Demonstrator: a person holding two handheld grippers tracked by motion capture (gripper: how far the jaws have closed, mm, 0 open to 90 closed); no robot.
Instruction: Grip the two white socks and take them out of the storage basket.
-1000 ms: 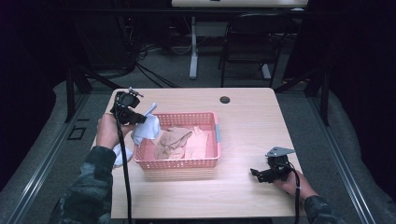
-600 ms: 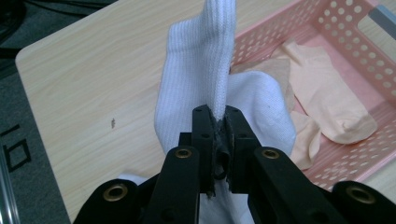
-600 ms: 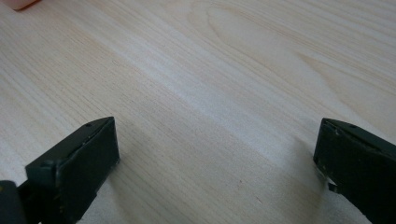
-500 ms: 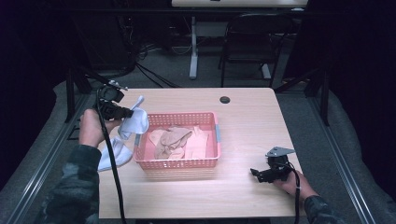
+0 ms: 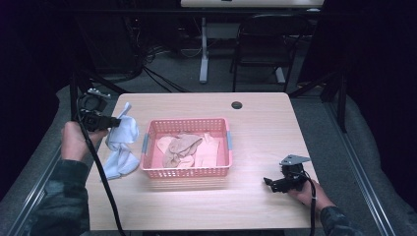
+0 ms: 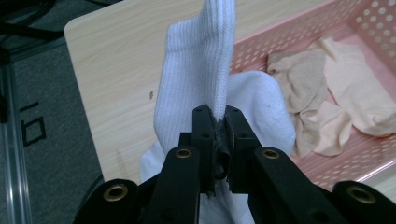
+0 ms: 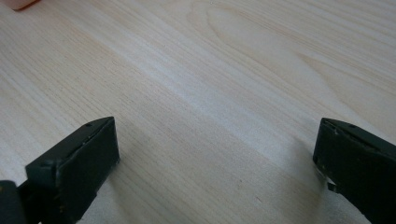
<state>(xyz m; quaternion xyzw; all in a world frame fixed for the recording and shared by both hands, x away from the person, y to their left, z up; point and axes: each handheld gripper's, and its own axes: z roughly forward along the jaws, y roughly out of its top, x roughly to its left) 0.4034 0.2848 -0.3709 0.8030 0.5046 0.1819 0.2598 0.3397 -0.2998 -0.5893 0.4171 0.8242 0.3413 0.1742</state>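
The wooden table (image 5: 255, 206) fills the middle of the high view; the pink basket (image 5: 187, 171) sits at its centre, beige socks (image 5: 183, 147) inside; left of the basket hangs the white sock (image 5: 120, 142), lower end on the table; the left gripper (image 5: 115, 121) is clamped on it; the right gripper (image 5: 268, 183), lower right, stands released over bare wood.

The left gripper (image 5: 112, 121), at the frame's left, is raised with jaws clamped together; the right gripper (image 5: 268, 183), lower right, apparently rests low, jaws wide apart.
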